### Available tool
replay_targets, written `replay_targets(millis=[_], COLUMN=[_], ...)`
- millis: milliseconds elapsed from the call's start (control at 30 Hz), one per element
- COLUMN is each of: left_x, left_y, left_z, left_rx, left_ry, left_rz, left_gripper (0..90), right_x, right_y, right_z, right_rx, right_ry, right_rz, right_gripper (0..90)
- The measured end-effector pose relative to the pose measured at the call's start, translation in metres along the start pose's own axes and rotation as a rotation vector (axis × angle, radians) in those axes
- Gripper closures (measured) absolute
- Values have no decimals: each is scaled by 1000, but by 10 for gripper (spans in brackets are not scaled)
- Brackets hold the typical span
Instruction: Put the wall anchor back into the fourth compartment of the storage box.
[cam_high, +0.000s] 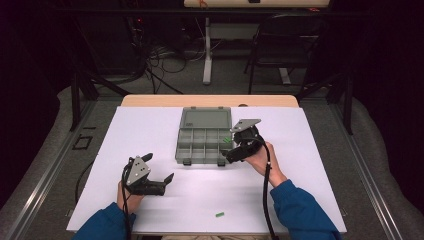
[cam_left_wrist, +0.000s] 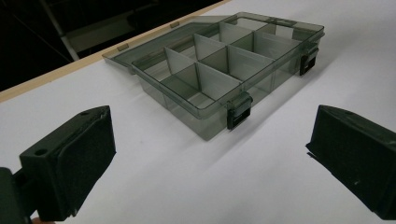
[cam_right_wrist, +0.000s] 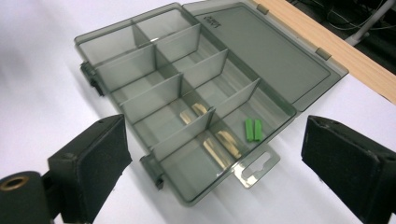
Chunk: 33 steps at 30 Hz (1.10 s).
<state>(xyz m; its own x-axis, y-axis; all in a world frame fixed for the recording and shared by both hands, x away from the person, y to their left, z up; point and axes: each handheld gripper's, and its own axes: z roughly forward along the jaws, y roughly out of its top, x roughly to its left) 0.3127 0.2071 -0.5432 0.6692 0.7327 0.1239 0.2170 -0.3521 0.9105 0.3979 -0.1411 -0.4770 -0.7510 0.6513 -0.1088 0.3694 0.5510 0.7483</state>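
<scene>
A smoky-grey clear organizer box (cam_high: 202, 139) lies in the middle of the white table top with its lid (cam_high: 206, 118) folded flat behind it. Two small green pieces (cam_right_wrist: 252, 129) lie side by side in a compartment at its right end. Pale wooden slips (cam_right_wrist: 222, 143) lie in the compartments beside them. My right gripper (cam_high: 231, 150) hovers open at the box's front right corner, jaws wide with nothing between them (cam_right_wrist: 212, 156). My left gripper (cam_high: 158, 168) is open and holds nothing, low over the table in front of and left of the box (cam_left_wrist: 219, 70).
One loose green piece (cam_high: 219, 215) lies near the table's front edge, between my two forearms. The white sheet (cam_high: 150, 130) covers a wooden table whose far edge (cam_high: 210, 100) shows behind the lid. A chair and cables stand on the floor beyond.
</scene>
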Motion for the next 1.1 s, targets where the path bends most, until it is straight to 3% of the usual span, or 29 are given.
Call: replay_targets(millis=[267,1100], left_x=[-1,-1], left_y=[0,0], left_z=[1,2], left_rx=[5,7], left_ry=[-3,-4], left_rz=[-1,1], left_gripper=[1,1], right_x=[12,50], right_y=[-11,-39], right_z=[-8,-20], right_rx=[-8,-32], right_ry=[10,47], right_rz=[-30,-56], right_gripper=[51,0])
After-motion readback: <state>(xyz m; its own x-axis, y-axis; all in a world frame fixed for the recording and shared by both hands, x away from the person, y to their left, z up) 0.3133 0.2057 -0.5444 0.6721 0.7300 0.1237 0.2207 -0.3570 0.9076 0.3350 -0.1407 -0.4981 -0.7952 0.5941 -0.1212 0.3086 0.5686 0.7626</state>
